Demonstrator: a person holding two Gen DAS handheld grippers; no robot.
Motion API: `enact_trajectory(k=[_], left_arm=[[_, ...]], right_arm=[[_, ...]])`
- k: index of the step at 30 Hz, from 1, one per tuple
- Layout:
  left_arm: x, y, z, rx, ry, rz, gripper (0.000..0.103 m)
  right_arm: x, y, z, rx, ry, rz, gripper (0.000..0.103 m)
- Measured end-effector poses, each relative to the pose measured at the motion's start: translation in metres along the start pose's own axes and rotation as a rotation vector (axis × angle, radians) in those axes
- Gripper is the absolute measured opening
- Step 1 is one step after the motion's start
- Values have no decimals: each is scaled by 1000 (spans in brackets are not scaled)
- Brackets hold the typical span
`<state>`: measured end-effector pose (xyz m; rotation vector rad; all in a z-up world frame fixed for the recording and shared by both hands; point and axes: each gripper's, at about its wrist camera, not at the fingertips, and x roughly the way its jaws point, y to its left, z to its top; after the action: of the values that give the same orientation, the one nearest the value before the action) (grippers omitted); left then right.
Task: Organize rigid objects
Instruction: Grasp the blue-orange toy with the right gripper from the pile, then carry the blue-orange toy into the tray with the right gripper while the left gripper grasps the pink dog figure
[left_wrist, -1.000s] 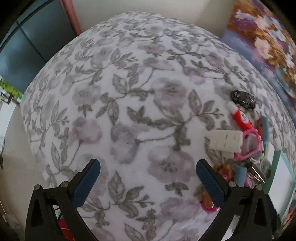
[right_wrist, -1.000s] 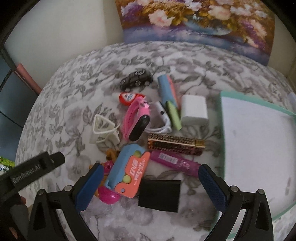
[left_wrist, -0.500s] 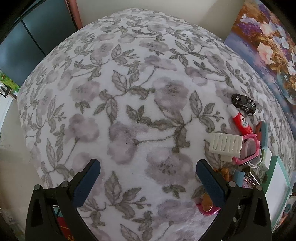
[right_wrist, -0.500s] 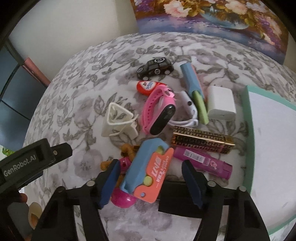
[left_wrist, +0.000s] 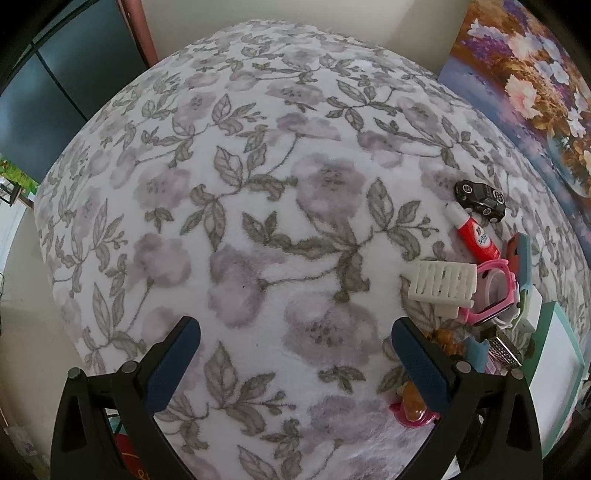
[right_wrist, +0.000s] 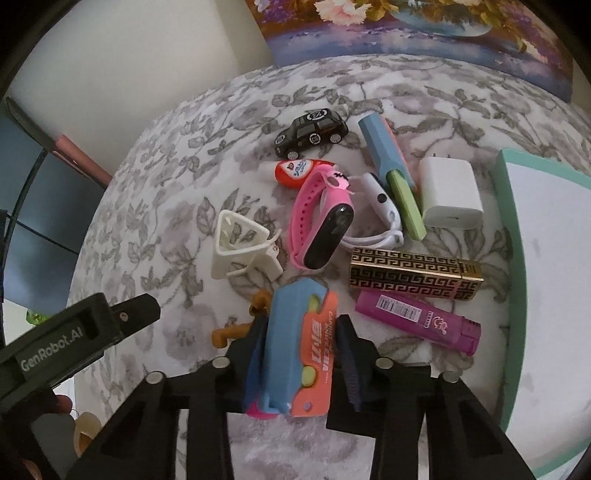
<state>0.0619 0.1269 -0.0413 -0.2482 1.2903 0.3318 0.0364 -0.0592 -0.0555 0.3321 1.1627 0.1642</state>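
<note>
My right gripper (right_wrist: 301, 347) is shut on a blue and orange toy (right_wrist: 299, 347) at the near edge of a pile on the floral cloth. The pile holds a black toy car (right_wrist: 312, 132), a pink watch (right_wrist: 321, 221), a white clip (right_wrist: 242, 245), a gold patterned case (right_wrist: 415, 274), a magenta lighter (right_wrist: 417, 321) and a white charger (right_wrist: 450, 192). My left gripper (left_wrist: 295, 350) is open and empty over bare cloth, left of the pile; the car (left_wrist: 480, 195) and clip (left_wrist: 441, 282) show at its right.
A teal-rimmed white tray (right_wrist: 517, 258) lies right of the pile, also seen in the left wrist view (left_wrist: 574, 358). A flower painting (right_wrist: 424, 33) leans on the wall behind. The left gripper's body (right_wrist: 74, 332) shows at lower left. The table drops off at the left.
My right gripper moved forward and closed its fingers around the blue and orange toy. My left gripper drifted slightly and stayed open.
</note>
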Motion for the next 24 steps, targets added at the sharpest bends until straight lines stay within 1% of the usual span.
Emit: enact_trajectory(k=[5,7,9,17,24], left_arm=[[-4,-4,-2,19,-10,2,103],[-5,-4,-2,24,-14,2,103],[-7,-5,-2,29,-18,1,103],[-12,-11,-6,57,-31,6,103],[-17,-16,-8,78,-41,4,103]], right_arm=[[-4,-2,-1,9,-2,11,35],[-8,-4,-1,16,-8,16,31],[-13,-8,-1,27,-16,24,24],[-29,-22,-1,73,-25,66,23],[-59,-29,3,80,-88,107,23]])
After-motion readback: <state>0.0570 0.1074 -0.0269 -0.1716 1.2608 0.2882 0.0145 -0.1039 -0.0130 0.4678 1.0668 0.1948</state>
